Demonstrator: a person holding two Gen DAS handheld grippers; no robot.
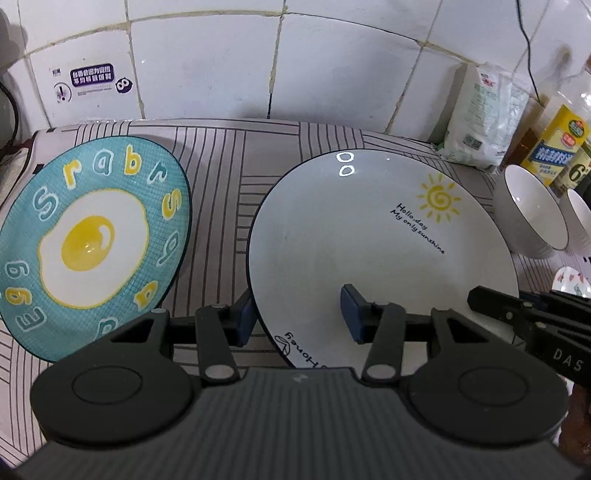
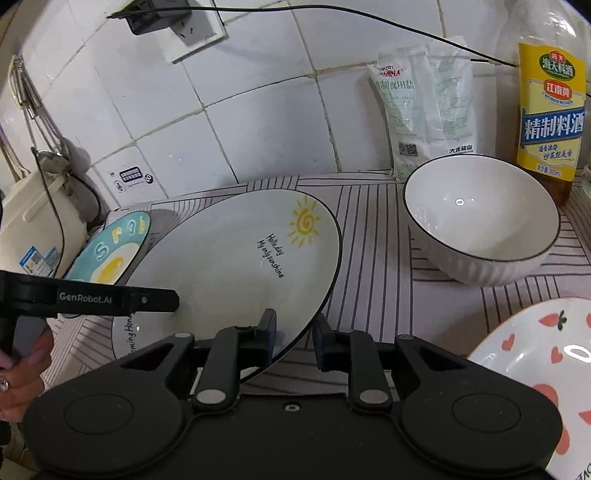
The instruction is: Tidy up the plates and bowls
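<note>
A white sun plate (image 1: 369, 236) lies tilted on the striped counter; it also shows in the right wrist view (image 2: 236, 266). My left gripper (image 1: 299, 314) is open, its jaws straddling the plate's near left rim. My right gripper (image 2: 293, 338) has its jaws on either side of the plate's right rim, apparently pinching it. A teal egg plate (image 1: 92, 240) lies to the left and shows again in the right wrist view (image 2: 110, 254). A white ribbed bowl (image 2: 480, 221) stands to the right, seen also in the left wrist view (image 1: 528, 214). A strawberry plate (image 2: 535, 369) is at the near right.
A tiled wall backs the counter. A salt bag (image 2: 424, 110) and a cooking wine bottle (image 2: 550, 110) stand at the back right. A rice cooker (image 2: 33, 229) stands at the left. A second white bowl (image 1: 580, 218) sits behind the first. A cable (image 2: 332, 14) hangs from a wall socket.
</note>
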